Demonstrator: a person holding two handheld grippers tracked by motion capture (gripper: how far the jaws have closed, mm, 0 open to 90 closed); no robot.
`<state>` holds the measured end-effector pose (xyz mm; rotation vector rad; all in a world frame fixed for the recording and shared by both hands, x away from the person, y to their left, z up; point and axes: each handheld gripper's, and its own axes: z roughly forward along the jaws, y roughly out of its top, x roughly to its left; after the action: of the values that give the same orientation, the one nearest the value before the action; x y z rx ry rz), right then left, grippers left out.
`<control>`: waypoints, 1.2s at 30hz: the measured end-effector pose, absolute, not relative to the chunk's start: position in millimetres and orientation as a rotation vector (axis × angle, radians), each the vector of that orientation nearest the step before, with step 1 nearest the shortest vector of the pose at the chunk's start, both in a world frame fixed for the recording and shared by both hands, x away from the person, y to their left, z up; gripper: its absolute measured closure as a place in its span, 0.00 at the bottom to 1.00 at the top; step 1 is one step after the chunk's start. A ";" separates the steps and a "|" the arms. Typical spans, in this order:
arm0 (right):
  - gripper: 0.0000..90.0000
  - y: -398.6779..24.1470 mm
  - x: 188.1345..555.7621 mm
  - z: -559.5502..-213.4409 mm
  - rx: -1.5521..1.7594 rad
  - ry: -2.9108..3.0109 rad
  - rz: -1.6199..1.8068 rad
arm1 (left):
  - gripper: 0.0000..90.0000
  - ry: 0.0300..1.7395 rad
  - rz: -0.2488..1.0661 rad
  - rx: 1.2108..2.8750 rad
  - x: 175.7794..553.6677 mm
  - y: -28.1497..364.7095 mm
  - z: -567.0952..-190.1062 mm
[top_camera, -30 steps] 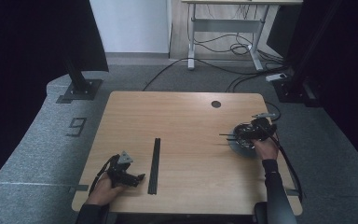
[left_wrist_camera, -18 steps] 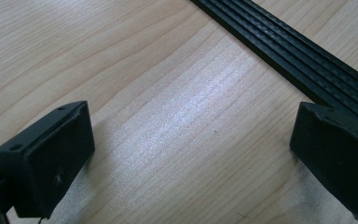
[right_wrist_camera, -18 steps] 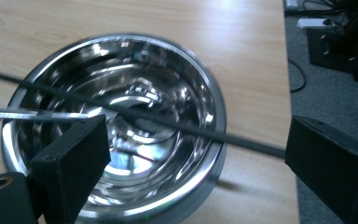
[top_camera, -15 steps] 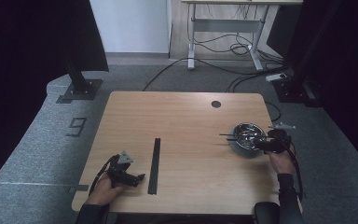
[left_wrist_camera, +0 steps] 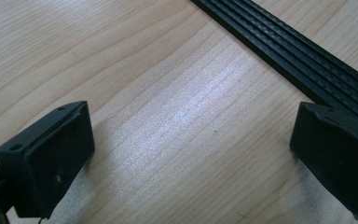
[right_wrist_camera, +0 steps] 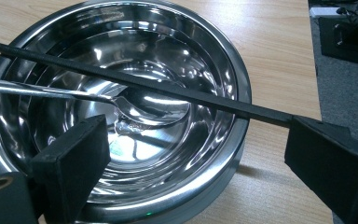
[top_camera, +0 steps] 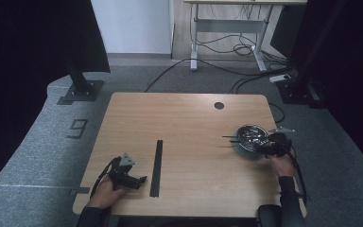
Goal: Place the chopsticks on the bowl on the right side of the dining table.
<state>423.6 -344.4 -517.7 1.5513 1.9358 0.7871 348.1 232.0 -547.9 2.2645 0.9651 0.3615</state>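
A shiny steel bowl (top_camera: 248, 135) (right_wrist_camera: 242, 93) sits near the table's right edge. A thin black rod (top_camera: 229, 137) (right_wrist_camera: 168, 88) lies across its rim, and a metal spoon (right_wrist_camera: 51, 91) rests inside. My right gripper (top_camera: 264, 147) (right_wrist_camera: 198, 140) is at the bowl's right side, pointing at it. Its jaws have just been closing a little and still stand wide, gripping nothing. The rod's near end runs up to one finger (right_wrist_camera: 326, 154). My left gripper (top_camera: 141, 180) (left_wrist_camera: 191, 135) rests open on the wood, beside a flat black ribbed strip (top_camera: 157, 168) (left_wrist_camera: 298, 51).
The wooden table (top_camera: 189, 118) has a round cable hole (top_camera: 219, 105) at the back right. Grey carpet with cables, black stand bases and a desk frame surround it. The right table edge is close behind my right hand.
My right hand has drawn back from over the bowl to its right side, toward the table edge and slightly lower. The left gripper has stayed put.
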 end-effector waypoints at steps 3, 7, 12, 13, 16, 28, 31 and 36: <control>0.07 -344.9 423.2 -517.8 1.555 1.936 0.784 | 0.00 0.965 0.361 2.264 348.0 232.0 -547.9; 0.07 -346.2 421.2 -515.1 1.549 1.931 0.791 | 0.00 0.965 0.362 2.264 348.1 232.0 -547.9; 0.02 -348.1 415.8 -509.0 1.533 1.966 0.795 | 0.00 0.965 0.361 2.264 348.1 232.0 -547.9; 0.01 -348.0 413.5 -508.2 1.526 1.973 0.792 | 0.00 0.965 0.361 2.264 348.1 232.0 -547.9; 0.00 -348.8 405.3 -505.6 1.508 1.974 0.797 | 0.00 0.965 0.361 2.264 348.1 232.0 -547.9; 0.00 -350.5 374.9 -493.3 1.448 1.963 0.869 | 0.00 0.966 0.361 2.264 348.1 232.0 -547.9; 0.00 -350.5 369.2 -494.4 1.443 1.971 0.873 | 0.00 0.965 0.361 2.264 348.1 232.0 -547.9; 0.00 -352.1 360.7 -498.0 1.441 1.987 0.861 | 0.00 0.965 0.362 2.264 348.1 232.0 -547.9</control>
<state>360.7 -352.1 -498.0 1.4407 1.9871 0.8614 348.1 232.0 -547.9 2.2637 0.9651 0.3615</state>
